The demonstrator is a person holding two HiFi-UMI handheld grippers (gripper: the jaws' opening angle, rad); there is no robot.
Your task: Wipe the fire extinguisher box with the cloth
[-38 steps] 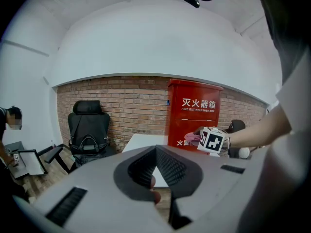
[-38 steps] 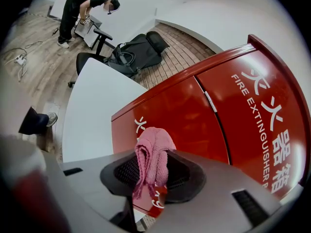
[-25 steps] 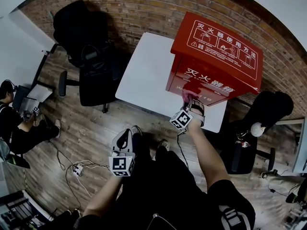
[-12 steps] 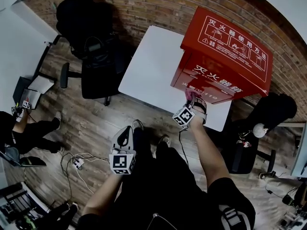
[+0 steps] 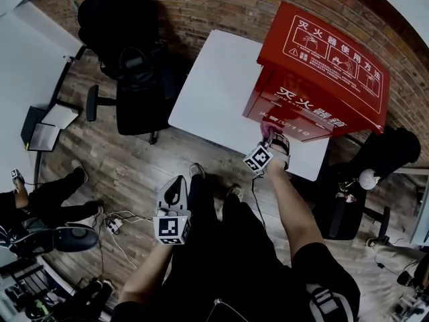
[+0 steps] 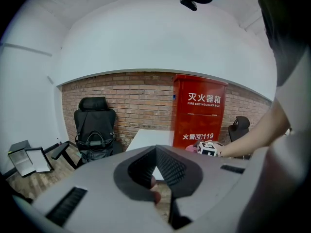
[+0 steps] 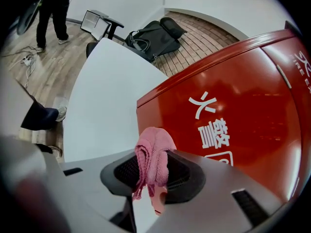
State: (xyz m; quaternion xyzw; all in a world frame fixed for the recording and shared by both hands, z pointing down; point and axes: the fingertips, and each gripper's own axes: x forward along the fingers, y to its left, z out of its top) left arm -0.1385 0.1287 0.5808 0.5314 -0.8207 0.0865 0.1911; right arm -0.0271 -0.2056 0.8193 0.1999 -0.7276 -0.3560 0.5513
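Note:
The red fire extinguisher box stands on the white table against the brick wall; it also fills the right gripper view and shows in the left gripper view. My right gripper is shut on a pink cloth, held low against the box's front face near its left corner. The pink cloth peeks out above the gripper in the head view. My left gripper hangs low over the floor, away from the box, its jaws shut with nothing between them.
A black office chair with a bag stands left of the table, another chair at right. Cables and a power strip lie on the wooden floor. A person's legs show at far left.
The head view has shifted so the box and table sit slightly further right. The right gripper with the cloth stays at the box's lower front. The person at left has moved downward.

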